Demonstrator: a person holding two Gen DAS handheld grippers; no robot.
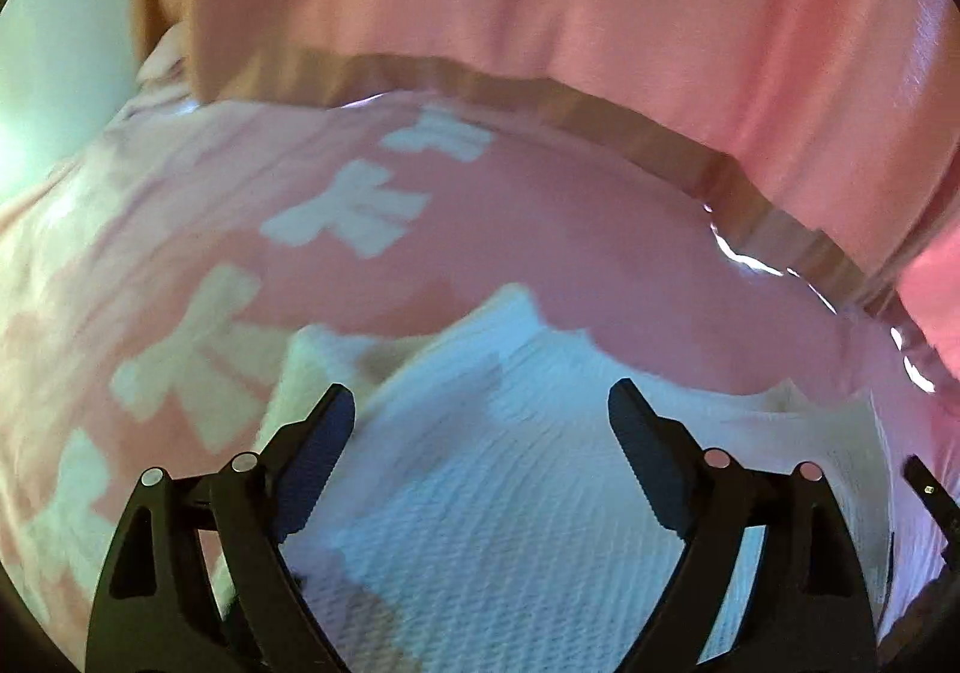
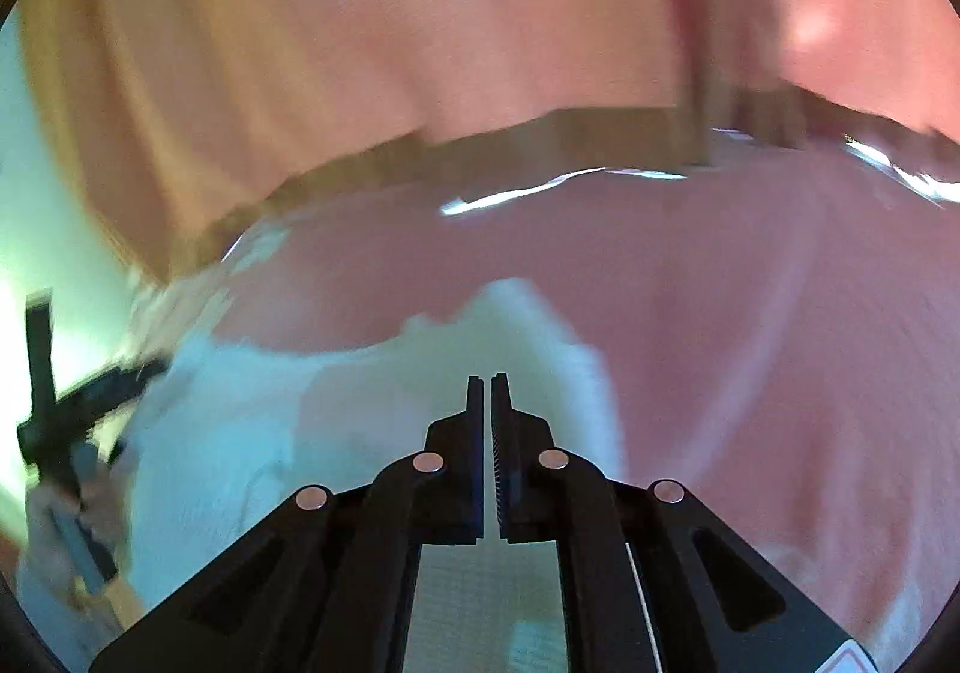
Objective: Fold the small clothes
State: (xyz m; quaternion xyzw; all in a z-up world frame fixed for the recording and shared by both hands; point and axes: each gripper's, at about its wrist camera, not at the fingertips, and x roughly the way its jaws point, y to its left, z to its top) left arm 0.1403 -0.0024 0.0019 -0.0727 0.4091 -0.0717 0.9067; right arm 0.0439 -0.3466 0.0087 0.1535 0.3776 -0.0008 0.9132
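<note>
gaping left gripper (image 1: 480, 415) over white garment (image 1: 510, 493)

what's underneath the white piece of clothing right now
The white garment lies on a pink surface; beside it, pink fabric with white shapes. Whatever sits directly beneath the garment is covered.
</note>
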